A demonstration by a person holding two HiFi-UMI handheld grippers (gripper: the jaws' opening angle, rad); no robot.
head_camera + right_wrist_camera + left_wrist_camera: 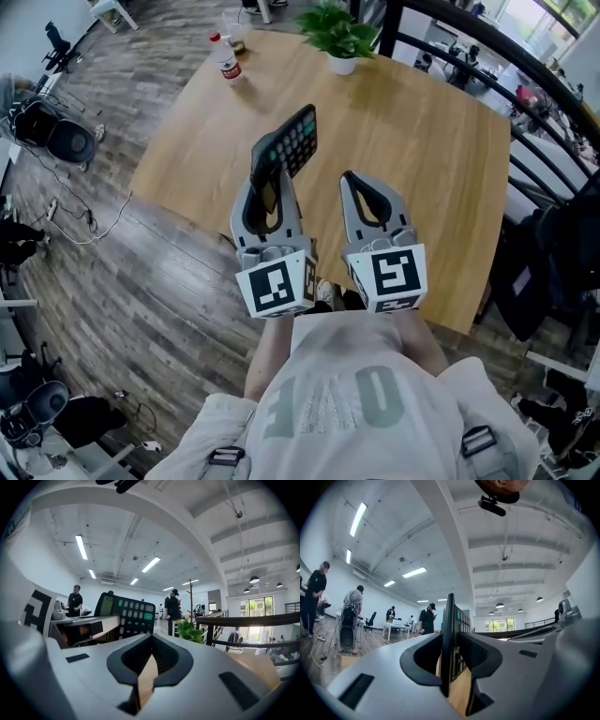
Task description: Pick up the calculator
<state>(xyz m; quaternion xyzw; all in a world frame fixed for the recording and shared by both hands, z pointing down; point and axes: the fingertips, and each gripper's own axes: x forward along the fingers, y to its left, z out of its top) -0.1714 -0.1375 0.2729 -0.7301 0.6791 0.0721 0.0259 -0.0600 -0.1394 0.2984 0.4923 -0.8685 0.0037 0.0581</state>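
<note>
Grips the calculator (295, 141) in the left hand-held gripper (270, 161), jaws drawn narrow and pressed on its lower end, one pad on the keyed face, the other on the back. Holds it clear of the counter (422, 169), above the near edge toward the left corner, display end tipped up and away. Hovers the right hand-held gripper (352, 180) just beside it on the right, jaws closed together and empty, above the same near edge. Stands a potted plant (339, 37) at the far corner and a red-capped bottle (227, 58) by the far-left edge, both well apart from the calculator. Shows a dark railing (544, 61) past the far-right edge.
</note>
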